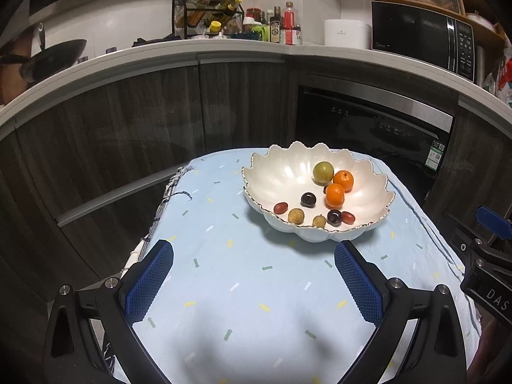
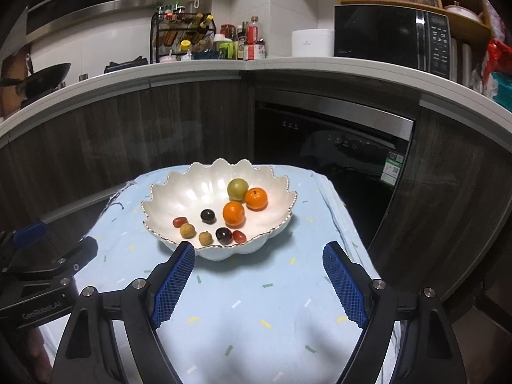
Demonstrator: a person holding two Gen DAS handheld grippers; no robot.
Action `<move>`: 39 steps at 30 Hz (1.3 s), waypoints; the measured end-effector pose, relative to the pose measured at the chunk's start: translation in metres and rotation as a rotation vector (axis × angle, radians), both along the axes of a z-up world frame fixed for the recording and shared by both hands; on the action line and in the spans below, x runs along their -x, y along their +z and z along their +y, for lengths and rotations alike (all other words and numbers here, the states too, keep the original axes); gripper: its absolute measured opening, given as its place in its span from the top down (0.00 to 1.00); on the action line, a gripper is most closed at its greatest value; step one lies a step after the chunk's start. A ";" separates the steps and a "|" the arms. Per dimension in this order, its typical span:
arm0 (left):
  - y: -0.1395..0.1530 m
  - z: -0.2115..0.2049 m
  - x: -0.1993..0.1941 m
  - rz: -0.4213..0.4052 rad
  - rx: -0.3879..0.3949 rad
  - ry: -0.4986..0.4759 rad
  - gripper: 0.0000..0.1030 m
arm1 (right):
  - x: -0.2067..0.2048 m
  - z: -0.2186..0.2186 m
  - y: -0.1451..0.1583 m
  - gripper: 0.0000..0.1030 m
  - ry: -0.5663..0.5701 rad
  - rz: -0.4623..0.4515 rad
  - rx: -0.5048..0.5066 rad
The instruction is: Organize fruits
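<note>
Bowl (image 2: pixel 166 198) centre frame: 2 oranges, 1 green fruit, 2 dark plums, 2 longans, 2 red dates | blue tablecloth (image 2: pixel 256 304), kitchen counter (image 2: pixel 320 64) behind | left gripper (image 1: pixel 253 260) wide, right gripper (image 2: pixel 258 260) wide

Left gripper (image 1: pixel 253 256): jaws spread wide, nothing between blue pads (image 1: pixel 148 280). Right gripper (image 2: pixel 258 259): jaws likewise spread wide, gap between them bare. Both level, side by side, pointing forward.

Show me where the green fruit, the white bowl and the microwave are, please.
green fruit (image 1: pixel 323 172), left wrist view, middle of its skin
white bowl (image 1: pixel 281 172), left wrist view, bare inner wall
microwave (image 2: pixel 377 32), right wrist view, dark door
</note>
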State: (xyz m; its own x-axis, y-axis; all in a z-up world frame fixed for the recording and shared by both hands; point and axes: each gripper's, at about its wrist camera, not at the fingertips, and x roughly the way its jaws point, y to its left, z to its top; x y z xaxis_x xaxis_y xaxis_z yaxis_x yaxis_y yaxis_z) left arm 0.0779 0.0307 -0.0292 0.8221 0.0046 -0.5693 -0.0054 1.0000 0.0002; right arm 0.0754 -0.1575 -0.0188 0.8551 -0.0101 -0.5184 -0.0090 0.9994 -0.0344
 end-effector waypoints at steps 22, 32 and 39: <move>-0.005 -0.004 0.035 -0.057 -0.029 0.030 0.00 | 0.037 -0.006 -0.006 0.10 0.005 -0.067 -0.013; -0.007 -0.002 0.036 -0.051 -0.013 0.023 0.00 | 0.036 -0.014 -0.008 0.10 -0.022 -0.056 -0.033; -0.007 -0.003 0.037 -0.051 -0.010 0.019 0.00 | 0.036 -0.016 -0.008 0.10 -0.025 -0.057 -0.043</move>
State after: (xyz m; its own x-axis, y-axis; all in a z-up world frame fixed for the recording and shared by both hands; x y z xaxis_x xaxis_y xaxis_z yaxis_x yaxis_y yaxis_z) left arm 0.0412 0.0280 -0.0364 0.8497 0.0259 -0.5266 -0.0243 0.9997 0.0099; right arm 0.0390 -0.1731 -0.0264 0.8828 -0.0107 -0.4697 0.0167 0.9998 0.0086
